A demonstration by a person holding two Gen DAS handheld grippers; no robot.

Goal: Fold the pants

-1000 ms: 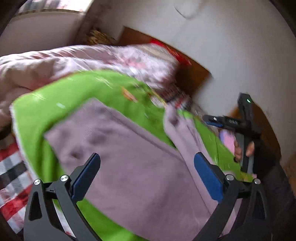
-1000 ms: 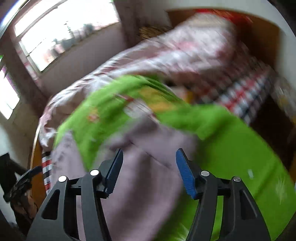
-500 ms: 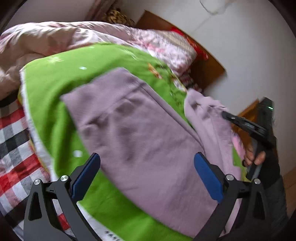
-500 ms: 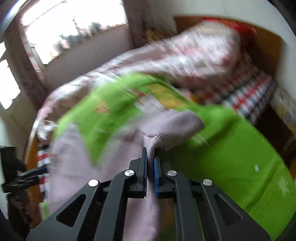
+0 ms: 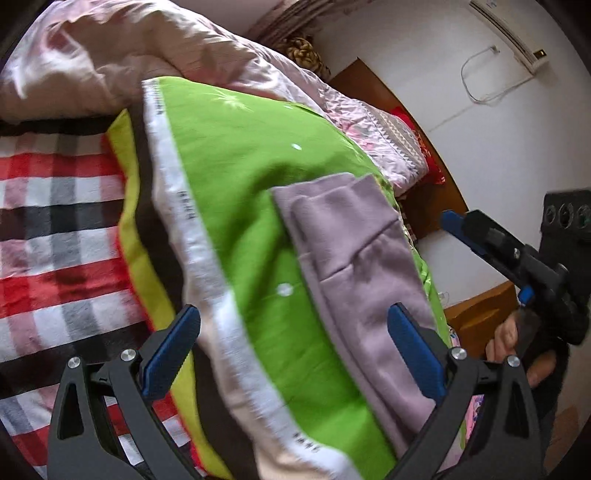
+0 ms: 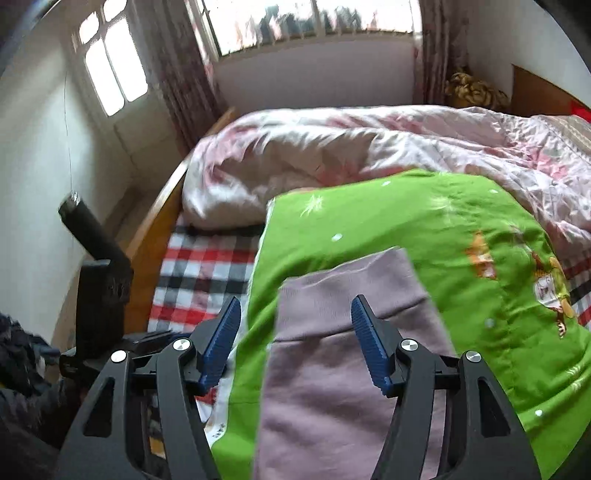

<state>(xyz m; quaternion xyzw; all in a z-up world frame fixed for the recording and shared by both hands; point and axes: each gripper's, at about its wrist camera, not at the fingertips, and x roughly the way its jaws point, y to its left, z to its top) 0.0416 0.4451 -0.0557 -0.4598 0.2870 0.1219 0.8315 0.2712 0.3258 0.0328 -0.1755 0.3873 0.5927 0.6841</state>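
The mauve pants (image 5: 362, 269) lie folded lengthwise on a green blanket (image 5: 236, 192), one half stacked on the other, waistband at the far end. In the right wrist view the pants (image 6: 351, 369) run from the waistband toward the camera. My left gripper (image 5: 291, 350) is open and empty, above the blanket's white edge and the pants' near side. My right gripper (image 6: 295, 343) is open and empty just above the waistband; it also shows at the right of the left wrist view (image 5: 480, 236), held by a hand.
A pink floral quilt (image 6: 369, 158) is bunched at the far side of the bed. A red, black and white checked sheet (image 5: 55, 229) covers the mattress on the left. A wooden headboard (image 5: 406, 122) and white wall stand beyond. Windows (image 6: 314, 22) are behind the bed.
The right gripper, shut on a pant leg half a second ago, has let go and now stands open over the waistband. The leg now lies folded on the other. The left gripper swung left.
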